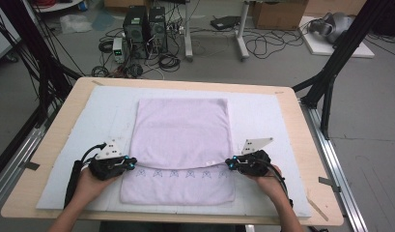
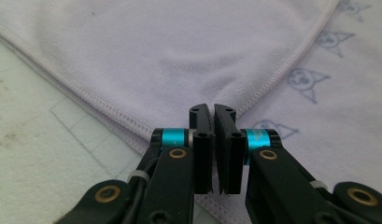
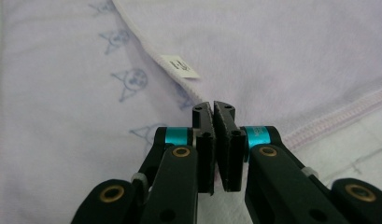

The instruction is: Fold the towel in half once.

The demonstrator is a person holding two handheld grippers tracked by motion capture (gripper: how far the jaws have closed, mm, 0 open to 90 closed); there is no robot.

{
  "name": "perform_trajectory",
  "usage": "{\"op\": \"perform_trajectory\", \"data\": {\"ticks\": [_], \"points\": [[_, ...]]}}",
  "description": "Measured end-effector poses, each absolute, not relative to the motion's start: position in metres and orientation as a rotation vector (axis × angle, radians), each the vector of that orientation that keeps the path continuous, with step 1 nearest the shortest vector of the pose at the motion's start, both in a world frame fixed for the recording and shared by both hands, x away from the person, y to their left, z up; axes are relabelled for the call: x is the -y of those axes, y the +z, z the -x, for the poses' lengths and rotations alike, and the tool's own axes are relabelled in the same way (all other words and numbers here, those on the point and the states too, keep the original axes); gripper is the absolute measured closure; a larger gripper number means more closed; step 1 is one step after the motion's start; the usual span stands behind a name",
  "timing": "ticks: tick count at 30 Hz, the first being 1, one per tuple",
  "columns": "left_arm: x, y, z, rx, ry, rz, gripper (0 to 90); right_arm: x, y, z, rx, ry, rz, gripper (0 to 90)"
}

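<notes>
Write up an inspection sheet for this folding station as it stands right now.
Surface: wooden table topped with a pale mat.
Job's things: lilac towel lies flat, its top layer folded, leaving a printed strip bare along the near edge; a small label sits at the fold's hem.
Clutter: nothing seen on the mat.
Grippers: left gripper shut on the folded layer's left corner; right gripper shut on its right corner.
Cables: a black cable trails from the left gripper; loose cables on the floor.
Surroundings: two computer towers, cardboard boxes, black frame legs.
</notes>
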State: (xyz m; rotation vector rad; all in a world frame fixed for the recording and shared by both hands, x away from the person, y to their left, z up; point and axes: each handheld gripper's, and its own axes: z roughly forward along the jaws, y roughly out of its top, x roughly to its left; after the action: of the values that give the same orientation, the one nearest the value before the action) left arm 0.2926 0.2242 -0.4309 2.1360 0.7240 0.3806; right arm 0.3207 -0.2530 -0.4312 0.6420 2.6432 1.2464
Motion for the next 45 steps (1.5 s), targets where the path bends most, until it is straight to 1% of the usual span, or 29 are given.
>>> {"op": "perform_trajectory", "data": {"ticks": [4,7,9,10,12,13,14,15,18,19,21,23,24,26,28,29,30,31,33,34,38,45], "points": [[-0.231,-0.416,-0.283,-0.71,0.388,-2.106,85.8,0.255,-0.415,-0.312,-2.624,1.288,-0.617,87.2],[-0.24,-0.407,-0.27,-0.694,0.383,-2.092,85.9,0.254,-0.406,-0.297,-2.621,1.32,-0.572,87.3],[-0.245,-0.405,-0.257,-0.685,0.369,-2.083,85.9,0.254,-0.404,-0.285,-2.624,1.34,-0.548,87.3],[-0.247,-0.405,-0.249,-0.679,0.363,-2.08,85.6,0.254,-0.405,-0.271,-2.646,1.359,-0.534,87.2],[-0.249,-0.407,-0.237,-0.661,0.347,-2.092,84.5,0.254,-0.407,-0.264,-2.664,1.354,-0.523,87.2],[-0.248,-0.409,-0.233,-0.656,0.344,-2.098,79.9,0.253,-0.409,-0.259,-2.683,1.347,-0.516,86.1],[-0.248,-0.411,-0.23,-0.661,0.341,-2.106,71.0,0.253,-0.411,-0.255,-2.698,1.343,-0.508,79.6],[-0.248,-0.411,-0.229,-0.658,0.342,-2.114,64.0,0.253,-0.412,-0.254,-2.701,1.344,-0.511,76.7],[-0.247,-0.411,-0.233,-0.663,0.338,-2.104,57.9,0.255,-0.411,-0.26,-2.666,1.363,-0.542,69.4],[-0.246,-0.411,-0.235,-0.663,0.34,-2.099,57.9,0.255,-0.41,-0.263,-2.654,1.364,-0.55,68.2],[-0.244,-0.413,-0.24,-0.657,0.341,-2.101,60.3,0.253,-0.413,-0.272,-2.643,1.353,-0.559,65.1],[-0.241,-0.418,-0.245,-0.651,0.333,-2.12,66.6,0.249,-0.419,-0.28,-2.655,1.343,-0.563,64.3],[-0.239,-0.421,-0.248,-0.649,0.328,-2.134,67.9,0.248,-0.422,-0.283,-2.662,1.339,-0.559,63.2],[-0.235,-0.429,-0.251,-0.659,0.304,-2.156,68.4,0.244,-0.43,-0.287,-2.694,1.321,-0.575,61.3],[-0.23,-0.439,-0.253,-0.668,0.285,-2.189,64.6,0.242,-0.436,-0.288,-2.724,1.293,-0.57,60.7],[-0.228,-0.443,-0.253,-0.665,0.277,-2.204,64.6,0.24,-0.439,-0.286,-2.742,1.274,-0.572,62.1],[-0.227,-0.445,-0.251,-0.659,0.299,-2.183,65.6,0.239,-0.443,-0.286,-2.758,1.256,-0.572,65.0],[-0.226,-0.444,-0.251,-0.65,0.292,-2.188,72.6,0.238,-0.445,-0.284,-2.75,1.245,-0.574,69.1],[-0.224,-0.443,-0.251,-0.65,0.29,-2.195,84.1,0.239,-0.446,-0.283,-2.748,1.258,-0.574,83.1],[-0.223,-0.442,-0.251,-0.653,0.292,-2.195,85.8,0.239,-0.445,-0.284,-2.757,1.261,-0.57,85.8],[-0.225,-0.436,-0.249,-0.648,0.299,-2.177,87.1,0.24,-0.439,-0.283,-2.745,1.27,-0.558,87.3],[-0.232,-0.41,-0.235,-0.619,0.325,-2.121,87.1,0.25,-0.414,-0.272,-2.659,1.365,-0.526,87.5]]}}
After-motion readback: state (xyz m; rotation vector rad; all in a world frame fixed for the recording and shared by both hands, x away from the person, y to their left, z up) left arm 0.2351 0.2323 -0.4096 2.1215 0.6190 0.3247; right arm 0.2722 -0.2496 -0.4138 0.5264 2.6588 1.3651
